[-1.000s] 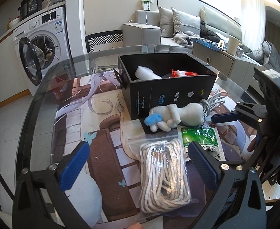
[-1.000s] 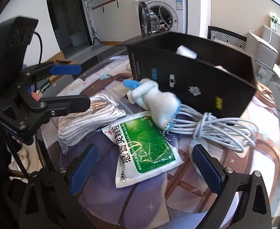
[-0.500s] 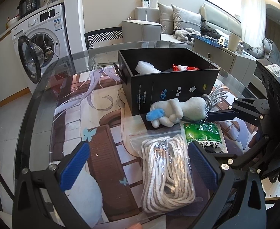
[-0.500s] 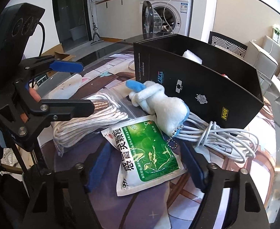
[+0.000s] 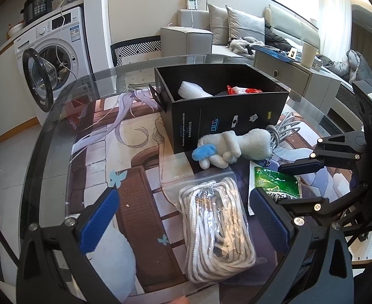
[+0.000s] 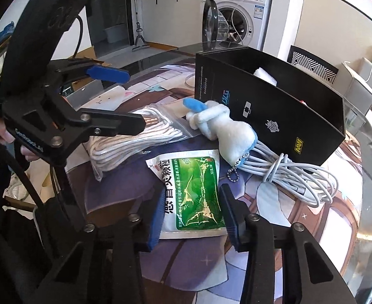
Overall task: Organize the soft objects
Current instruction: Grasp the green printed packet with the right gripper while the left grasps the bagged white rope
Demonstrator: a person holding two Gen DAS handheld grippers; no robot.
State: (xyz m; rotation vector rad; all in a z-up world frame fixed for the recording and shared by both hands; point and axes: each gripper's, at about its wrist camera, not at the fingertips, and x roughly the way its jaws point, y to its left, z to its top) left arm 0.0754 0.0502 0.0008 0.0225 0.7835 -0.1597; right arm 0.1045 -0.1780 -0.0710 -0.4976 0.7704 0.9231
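Surface: round glass table (image 5: 59, 116) over a printed illustrated mat (image 5: 135, 202). Room: white front-loading washing machine (image 5: 56, 58) with door ajar, grey sofa (image 5: 236, 30) behind.

Black open cardboard box (image 5: 226, 116), mid-table.

White plush toy with blue tip (image 6: 218, 126), lying just before the box; long axis runs along the box front, blue end toward the washing machine.

Green-and-white foil sachet (image 6: 193, 190), flat, long axis toward the right gripper (image 6: 193, 217), whose jaws have just been closing around its near end; contact apparently made, not certain.

Left gripper (image 5: 183, 217): fingers spread wide, above a bagged white rope coil (image 5: 216, 230).
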